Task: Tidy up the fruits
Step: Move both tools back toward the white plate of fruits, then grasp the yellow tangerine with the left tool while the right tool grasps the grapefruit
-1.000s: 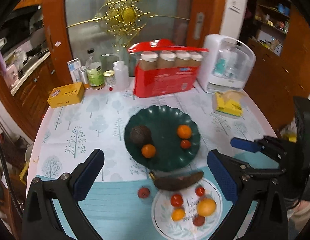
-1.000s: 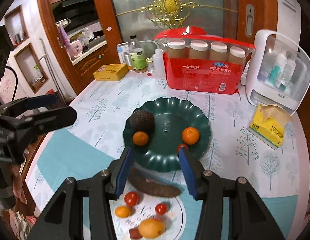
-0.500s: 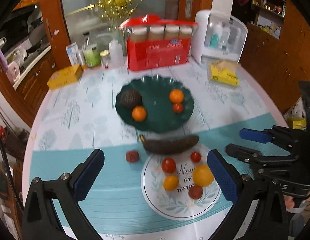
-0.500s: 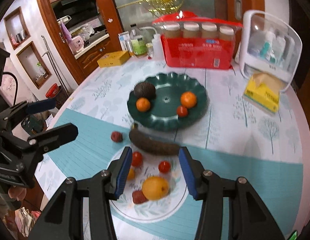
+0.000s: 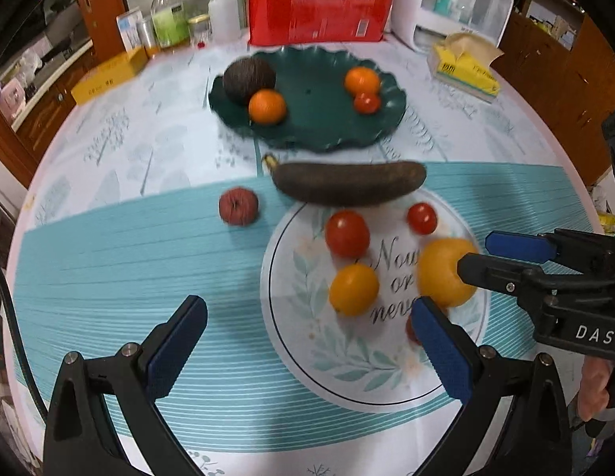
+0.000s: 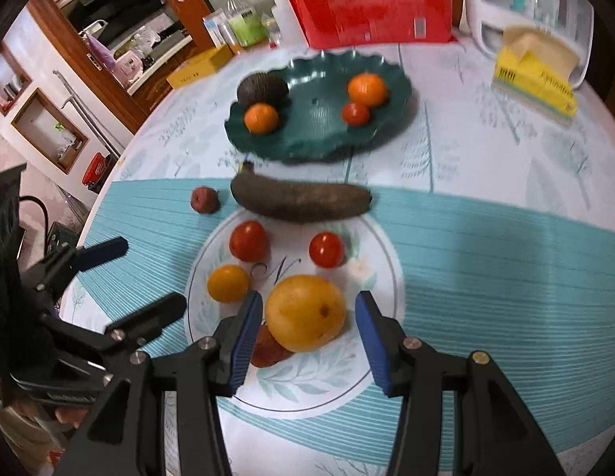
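Observation:
A white plate point(image 6: 371, 361) point(image 5: 347, 373) holds a large yellow-orange fruit point(image 6: 305, 311) point(image 5: 442, 271), a smaller yellow one point(image 6: 227, 282), two red tomatoes point(image 6: 248, 240) and a dark red fruit point(image 6: 268, 351). A dark banana point(image 6: 301, 201) lies on its far rim. A green plate point(image 6: 319, 135) holds an avocado point(image 6: 262, 87), two oranges and a small tomato. A small red fruit point(image 6: 204, 199) lies on the cloth. My right gripper point(image 6: 309, 313) is open, its fingers either side of the large yellow fruit. My left gripper point(image 5: 307, 317) is open and empty above the white plate's near-left edge.
A red package of cups point(image 6: 371, 12), bottles point(image 6: 244, 20), a yellow box point(image 6: 200, 67), a white organiser point(image 6: 525, 8) and a yellow tissue pack point(image 6: 533, 75) stand along the back of the round table. The table edge drops off at left.
Both grippers have moved down and closer to the white plate. The right gripper's fingers now stand around the large yellow fruit.

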### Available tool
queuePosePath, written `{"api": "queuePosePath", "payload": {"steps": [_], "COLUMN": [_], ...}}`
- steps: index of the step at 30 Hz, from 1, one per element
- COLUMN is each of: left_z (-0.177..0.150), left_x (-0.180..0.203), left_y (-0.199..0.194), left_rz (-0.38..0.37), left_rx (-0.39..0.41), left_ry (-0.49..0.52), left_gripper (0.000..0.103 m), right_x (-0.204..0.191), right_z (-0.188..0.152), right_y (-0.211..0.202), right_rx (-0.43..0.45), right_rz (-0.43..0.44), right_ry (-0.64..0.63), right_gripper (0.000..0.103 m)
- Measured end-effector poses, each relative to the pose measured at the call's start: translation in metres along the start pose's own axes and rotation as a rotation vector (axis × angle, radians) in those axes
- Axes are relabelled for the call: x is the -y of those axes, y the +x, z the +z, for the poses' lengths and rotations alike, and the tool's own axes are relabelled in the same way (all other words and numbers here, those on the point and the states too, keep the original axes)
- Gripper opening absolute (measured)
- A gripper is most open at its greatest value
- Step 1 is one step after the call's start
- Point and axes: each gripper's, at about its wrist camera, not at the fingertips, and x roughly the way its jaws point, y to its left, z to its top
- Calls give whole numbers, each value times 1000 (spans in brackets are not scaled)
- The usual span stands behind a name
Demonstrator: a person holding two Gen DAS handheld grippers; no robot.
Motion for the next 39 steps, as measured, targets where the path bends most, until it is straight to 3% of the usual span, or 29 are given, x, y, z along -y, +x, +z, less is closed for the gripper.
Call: {"api": "queuePosePath", "payload": {"steps": [9, 21, 31, 36, 39], "left_z": [-9, -4, 3, 7, 9], "left_x": [-8, -8, 10, 19, 25], "left_y": [16, 32, 45, 50, 51], "left_rz": [-17, -29, -68, -65, -58], "left_rx": [-29, -49, -75, -80, -70], "left_ry": [-28, -53, -22, 3, 32], "left_gripper": [102, 99, 79, 59, 40], "right_x": [0, 8, 28, 29, 27], "right_z": [-4, -3, -7, -9, -11], "right_y": [24, 36, 23, 22, 21], "right_rx": [-34, -51, -17, -13, -10], "right_rz": [12, 44, -38, -41, -50], "right_ry": [7, 19, 41, 43, 29], "right_gripper": [54, 53, 52, 52, 52]}}
